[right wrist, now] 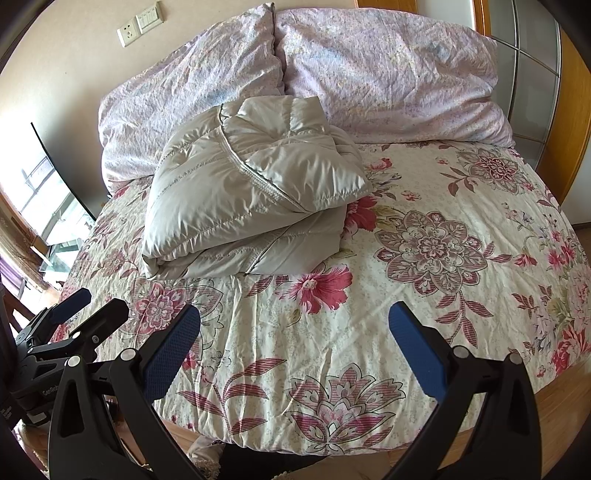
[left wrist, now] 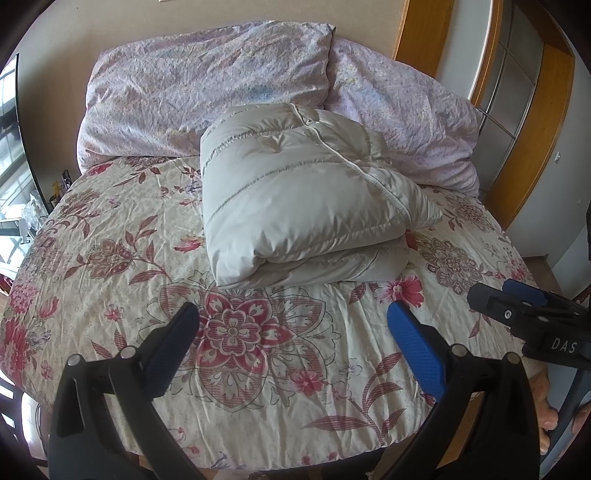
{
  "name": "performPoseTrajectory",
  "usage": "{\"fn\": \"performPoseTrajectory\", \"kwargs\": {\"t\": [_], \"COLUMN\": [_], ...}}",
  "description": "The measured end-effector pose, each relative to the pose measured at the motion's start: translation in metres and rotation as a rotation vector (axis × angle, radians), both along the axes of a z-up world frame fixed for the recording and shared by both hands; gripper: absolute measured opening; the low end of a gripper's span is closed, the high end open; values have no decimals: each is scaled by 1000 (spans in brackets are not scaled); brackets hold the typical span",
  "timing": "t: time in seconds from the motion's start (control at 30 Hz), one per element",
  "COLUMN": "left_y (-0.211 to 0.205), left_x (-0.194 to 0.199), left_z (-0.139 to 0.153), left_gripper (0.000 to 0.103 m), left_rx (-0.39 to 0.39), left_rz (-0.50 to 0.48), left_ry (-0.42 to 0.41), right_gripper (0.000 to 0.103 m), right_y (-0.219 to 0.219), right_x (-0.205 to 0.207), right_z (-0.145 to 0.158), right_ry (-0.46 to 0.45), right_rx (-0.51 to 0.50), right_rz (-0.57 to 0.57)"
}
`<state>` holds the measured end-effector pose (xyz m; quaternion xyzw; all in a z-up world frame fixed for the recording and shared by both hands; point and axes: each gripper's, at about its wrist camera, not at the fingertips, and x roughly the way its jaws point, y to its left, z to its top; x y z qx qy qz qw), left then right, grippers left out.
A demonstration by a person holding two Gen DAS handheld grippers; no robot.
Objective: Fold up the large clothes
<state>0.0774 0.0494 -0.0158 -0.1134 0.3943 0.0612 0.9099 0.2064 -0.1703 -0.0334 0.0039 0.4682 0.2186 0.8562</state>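
A pale grey puffer jacket (left wrist: 303, 199) lies folded into a thick bundle on the floral bed sheet (left wrist: 110, 258), near the pillows. It also shows in the right wrist view (right wrist: 243, 195), left of centre. My left gripper (left wrist: 293, 325) is open and empty, held above the sheet in front of the bundle. My right gripper (right wrist: 294, 325) is open and empty, above the sheet to the right of the bundle. The right gripper also shows at the right edge of the left wrist view (left wrist: 517, 299). The left gripper shows at the left edge of the right wrist view (right wrist: 88, 306).
Two lilac pillows (left wrist: 207, 81) (left wrist: 406, 118) lean against the wall behind the jacket. A wooden-framed wardrobe door (left wrist: 524, 92) stands to the right of the bed. A window (right wrist: 40, 199) is on the left. A wall socket and switch (right wrist: 140, 22) sit above the pillows.
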Motion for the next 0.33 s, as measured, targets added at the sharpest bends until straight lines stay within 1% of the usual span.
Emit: {"fn": "performPoseTrajectory", "kwargs": {"t": [0.33], "left_y": [1], "left_x": [0], "left_z": [-1], "left_gripper": [101], "left_rx": [-4], "left_rz": [2], "left_ry": [2], "right_gripper": [102], "right_y": [0], "right_x": [0], "right_z": [0], "right_ry": [-1], "right_rx": [0], "right_rz": [1]}}
